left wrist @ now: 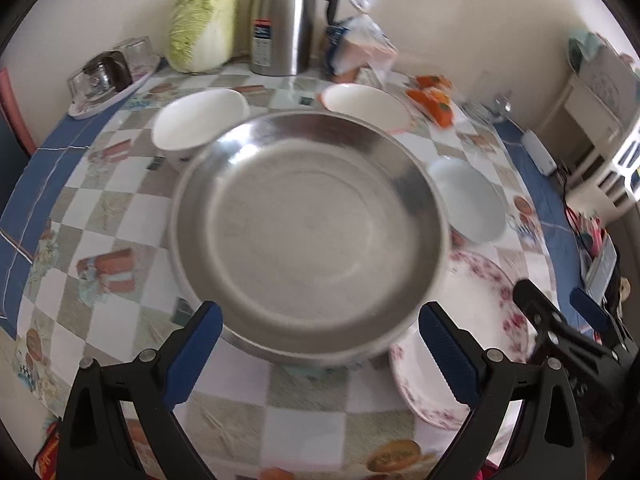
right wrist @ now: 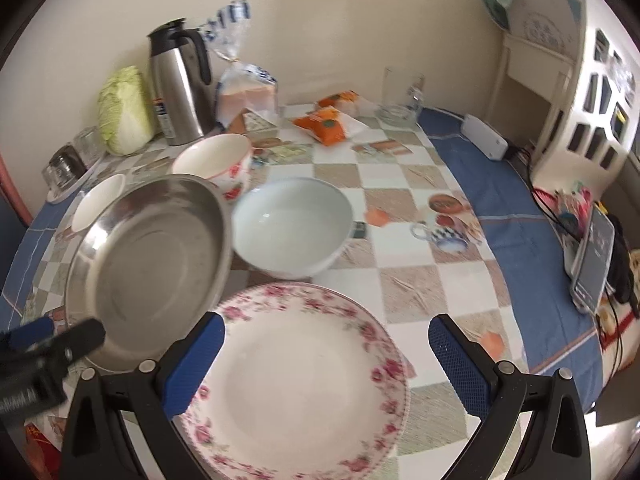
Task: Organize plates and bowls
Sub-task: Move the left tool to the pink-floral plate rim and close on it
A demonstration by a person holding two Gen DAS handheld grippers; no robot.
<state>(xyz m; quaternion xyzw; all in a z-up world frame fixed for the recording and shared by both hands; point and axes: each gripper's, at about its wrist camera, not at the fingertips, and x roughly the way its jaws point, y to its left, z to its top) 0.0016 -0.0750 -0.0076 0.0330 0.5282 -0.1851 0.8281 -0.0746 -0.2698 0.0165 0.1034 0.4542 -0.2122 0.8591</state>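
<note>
My left gripper point(left wrist: 320, 344) has its blue ribbed pads spread wide, holding nothing. Between and just beyond them lies the steel pan point(left wrist: 308, 236), round, shallow, brushed metal with a bright glare on its far-left wall; its near rim is smeared by blur. My right gripper point(right wrist: 326, 356) is likewise agape and empty, its pads straddling the floral plate point(right wrist: 304, 380), glossy white china ringed with pink roses. The plate's near edge is hidden behind the fingers, and in the left view the pan's rim covers the plate's left side; whether they touch I cannot tell.

Past the plate stands a plain bowl point(right wrist: 292, 228), smooth pale white, just beside the pan's right rim. Farther off sit a rose bowl point(right wrist: 216, 164), printed red on its wall, and a small bowl point(right wrist: 98, 200), partly hidden by the pan. All rest on the table point(right wrist: 404, 184), under a slick checked cloth with blue borders.

At the back wall stand a steel jug point(right wrist: 178, 88) with a black handle, a leafy cabbage point(right wrist: 122, 110), a crinkled bag point(right wrist: 246, 92), orange packets point(right wrist: 326, 124) and a clear glass point(right wrist: 400, 92). Upturned glasses on a tray point(left wrist: 108, 76) at far left are too blurred to count.
</note>
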